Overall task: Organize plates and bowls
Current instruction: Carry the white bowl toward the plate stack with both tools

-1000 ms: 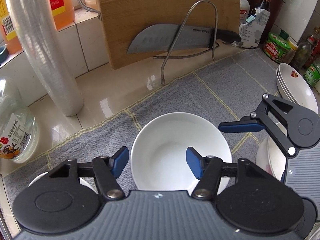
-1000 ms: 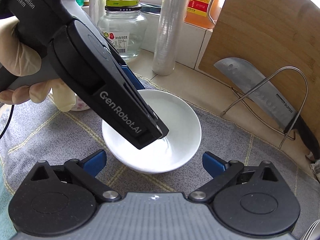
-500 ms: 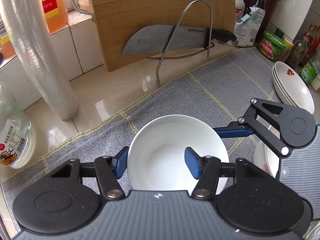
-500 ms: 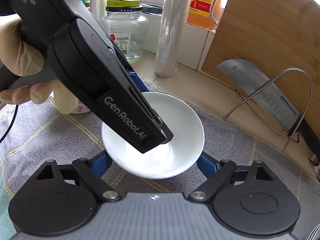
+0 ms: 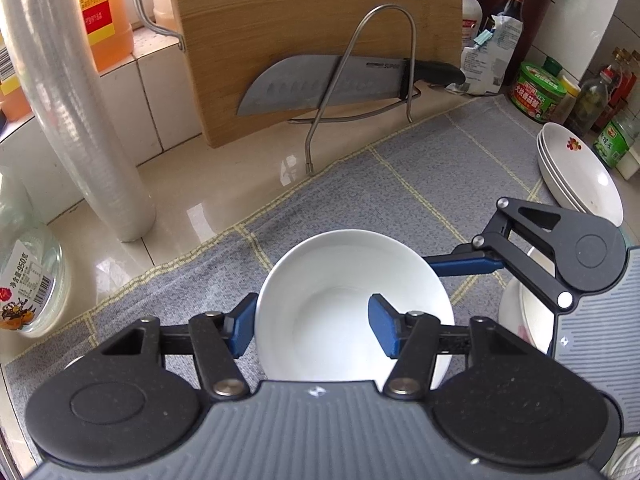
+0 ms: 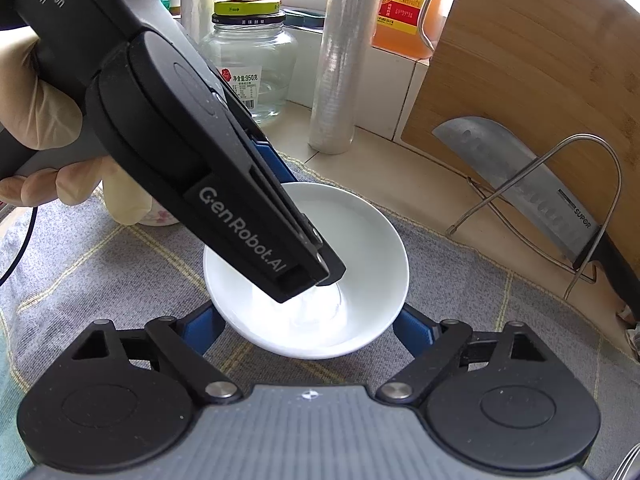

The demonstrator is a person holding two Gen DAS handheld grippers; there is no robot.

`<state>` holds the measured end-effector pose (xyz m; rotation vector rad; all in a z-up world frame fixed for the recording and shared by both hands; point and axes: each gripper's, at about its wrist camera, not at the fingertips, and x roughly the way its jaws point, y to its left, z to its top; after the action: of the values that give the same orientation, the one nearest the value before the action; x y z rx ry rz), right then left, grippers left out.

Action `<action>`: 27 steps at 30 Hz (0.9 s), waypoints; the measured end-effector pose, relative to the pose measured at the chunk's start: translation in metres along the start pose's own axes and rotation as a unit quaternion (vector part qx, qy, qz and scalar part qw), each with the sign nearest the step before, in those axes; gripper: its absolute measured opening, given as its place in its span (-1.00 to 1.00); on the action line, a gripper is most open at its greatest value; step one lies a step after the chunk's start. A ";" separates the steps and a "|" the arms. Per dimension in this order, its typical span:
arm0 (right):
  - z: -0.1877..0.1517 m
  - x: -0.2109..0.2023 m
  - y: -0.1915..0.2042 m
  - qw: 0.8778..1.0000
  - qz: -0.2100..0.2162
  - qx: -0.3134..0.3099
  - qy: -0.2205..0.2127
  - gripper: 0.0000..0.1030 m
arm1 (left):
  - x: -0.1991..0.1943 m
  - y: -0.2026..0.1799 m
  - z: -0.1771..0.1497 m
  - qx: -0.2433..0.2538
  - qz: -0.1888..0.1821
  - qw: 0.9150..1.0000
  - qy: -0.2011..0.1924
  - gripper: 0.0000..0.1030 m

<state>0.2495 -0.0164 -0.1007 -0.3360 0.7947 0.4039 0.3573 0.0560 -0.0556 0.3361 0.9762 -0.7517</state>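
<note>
Two tongs meet on one white bowl (image 5: pixel 352 304): left tongs (image 5: pixel 314 326) pinch its rim, right tongs (image 6: pixel 308 326) narrowed round its sides, pads seemingly touching. Plates (image 5: pixel 580 172) stacked beyond right tongs; bowl not yet stacked, another bowl (image 5: pixel 528 316) waits w/ it.

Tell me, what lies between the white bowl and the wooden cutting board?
Beyond the white bowl comes grey checked cloth, then bare shiny counter, then a wire stand holding a knife before the cutting board; the left wrist view shows it.
</note>
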 end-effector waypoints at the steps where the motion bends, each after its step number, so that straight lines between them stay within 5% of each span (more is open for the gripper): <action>1: 0.000 -0.001 0.000 1.000 0.000 0.000 0.000 0.80 | -0.001 0.000 0.000 0.000 0.000 1.000 -0.001 0.12; 27: -0.018 -0.070 0.019 0.999 -0.019 0.000 -0.036 0.80 | -0.056 -0.052 -0.012 0.030 0.009 0.999 -0.038 0.12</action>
<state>0.1850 -0.0235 -0.0632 -0.3351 0.7175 0.3787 0.2945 0.0499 -0.0109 0.3644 0.8799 -0.7735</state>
